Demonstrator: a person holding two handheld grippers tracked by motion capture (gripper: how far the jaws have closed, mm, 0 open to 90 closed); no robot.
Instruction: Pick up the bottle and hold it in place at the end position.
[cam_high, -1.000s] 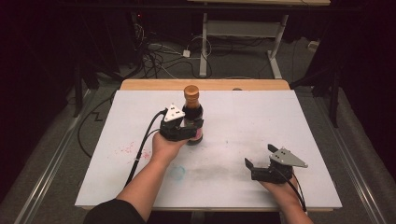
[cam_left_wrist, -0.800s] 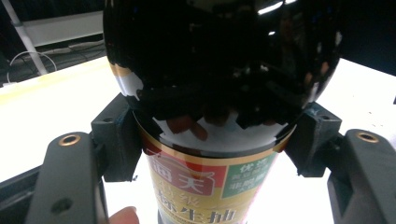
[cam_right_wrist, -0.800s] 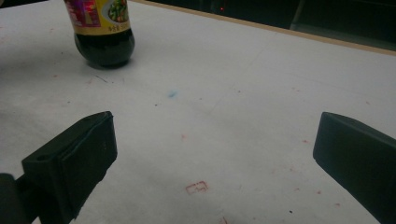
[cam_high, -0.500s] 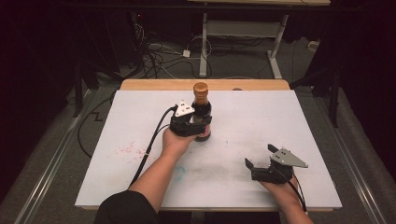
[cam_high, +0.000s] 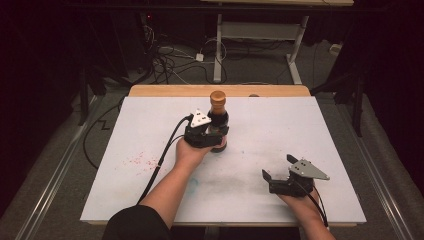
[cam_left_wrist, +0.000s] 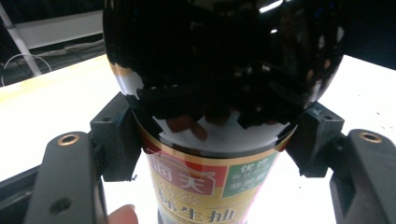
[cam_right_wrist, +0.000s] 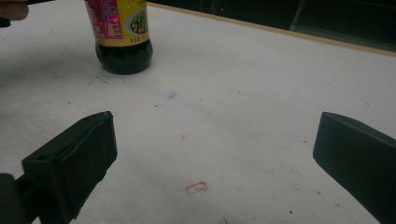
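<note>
Soy-sauce bottle (cam_high: 218, 120), likely heavy, slick, breakable glass, is best clamped at its labelled body, as the left gripper (cam_high: 206, 134) does; right gripper (cam_high: 280, 181) jaws gape wide.

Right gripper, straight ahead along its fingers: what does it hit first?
Probably nothing close: the right gripper is open over bare table. The dark sauce bottle stands off to the left of that line, though depth is hard to judge.
</note>
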